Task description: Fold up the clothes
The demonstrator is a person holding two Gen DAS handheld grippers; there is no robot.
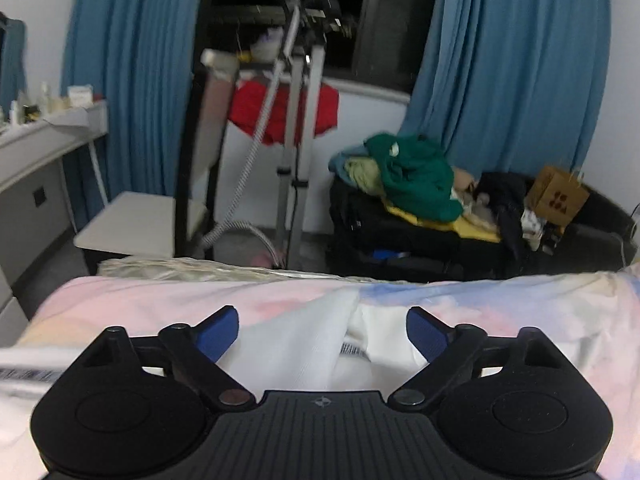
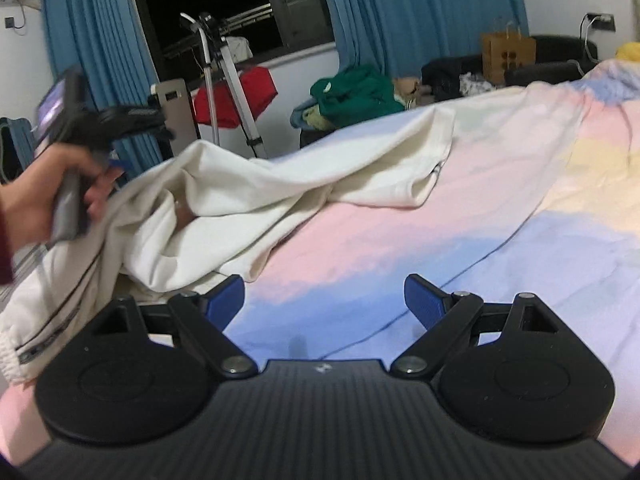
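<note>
**Folding barely begun: cream garment still rumpled on the bed**

The task stands near its start, as far as the pictures allow a judgement. The cream garment (image 2: 248, 196) lies crumpled and unfolded on the pastel bed cover (image 2: 460, 216), bunched toward the left end with one flat panel stretching away to the right. No neat fold shows anywhere on it, so smoothing it out and making every fold are still to do.

The left wrist view looks across the bed's edge. There the left hand-held gripper (image 1: 322, 334) hangs with its jaws wide apart over white cloth (image 1: 292, 344), and a fold and a printed strip lie in the gap. The blue pads do not press on the fabric, so it holds nothing. Beyond the bed this view shows a pale chair (image 1: 136, 220), a tripod stand (image 1: 298, 140) with something red (image 1: 280, 110) behind it, and a green heap of clothes (image 1: 416, 176) on dark luggage.

The right wrist view gives what the left cannot: the whole garment and how it lies. It also shows, at far left, the person's hand (image 2: 44, 196) gripping the other tool's handle close beside the bunched fabric; whether that tool touches the cloth cannot be told there, as it is blurred. The right hand-held gripper (image 2: 324, 304) is likewise spread wide and empty, above bare cover, just right of the garment's near edge. Only this view shows a brown paper bag (image 2: 508, 56) at upper right.
</note>
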